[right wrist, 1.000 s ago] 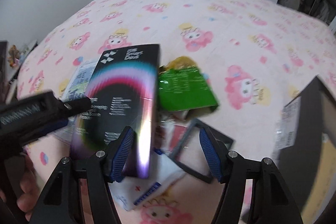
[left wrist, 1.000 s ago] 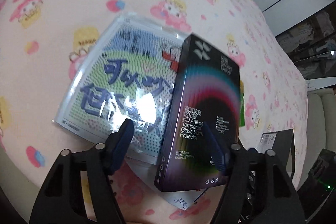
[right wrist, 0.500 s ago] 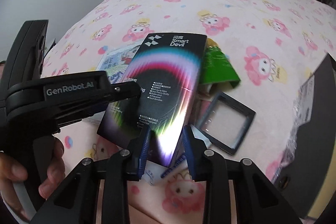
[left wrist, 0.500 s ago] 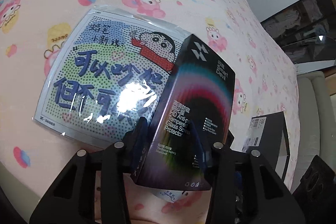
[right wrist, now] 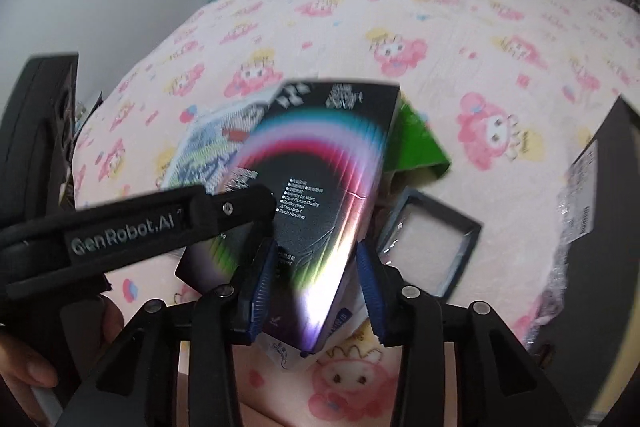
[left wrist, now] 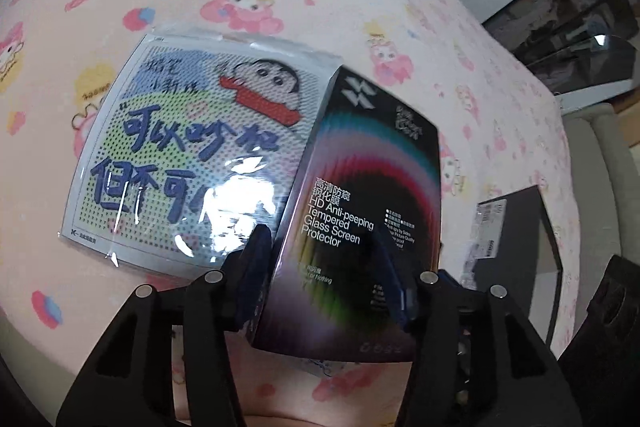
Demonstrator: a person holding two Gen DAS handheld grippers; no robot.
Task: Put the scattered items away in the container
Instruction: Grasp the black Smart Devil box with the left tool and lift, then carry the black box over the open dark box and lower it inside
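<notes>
A black screen-protector box [left wrist: 360,211] with rainbow arcs is lifted above the pink bedspread. My left gripper [left wrist: 324,279] is shut on its near end. My right gripper [right wrist: 314,275] is also shut on the box [right wrist: 320,187], gripping its lower corner edge. The left gripper's arm crosses the right wrist view. Under the box lies a plastic-wrapped cartoon card [left wrist: 184,163]. A green packet [right wrist: 416,147] and a small black square frame [right wrist: 428,231] lie on the bed. The dark container [left wrist: 520,251] stands at the right, also in the right wrist view [right wrist: 608,227].
A white paper packet [right wrist: 340,323] lies under the box near my right gripper. The bed edge runs along the left. A sofa and cabinets stand beyond the bed at the right in the left wrist view.
Both grippers have closed on the screen-protector box and lifted it off the pile. The right gripper was open a second ago and has since shut on the box's corner.
</notes>
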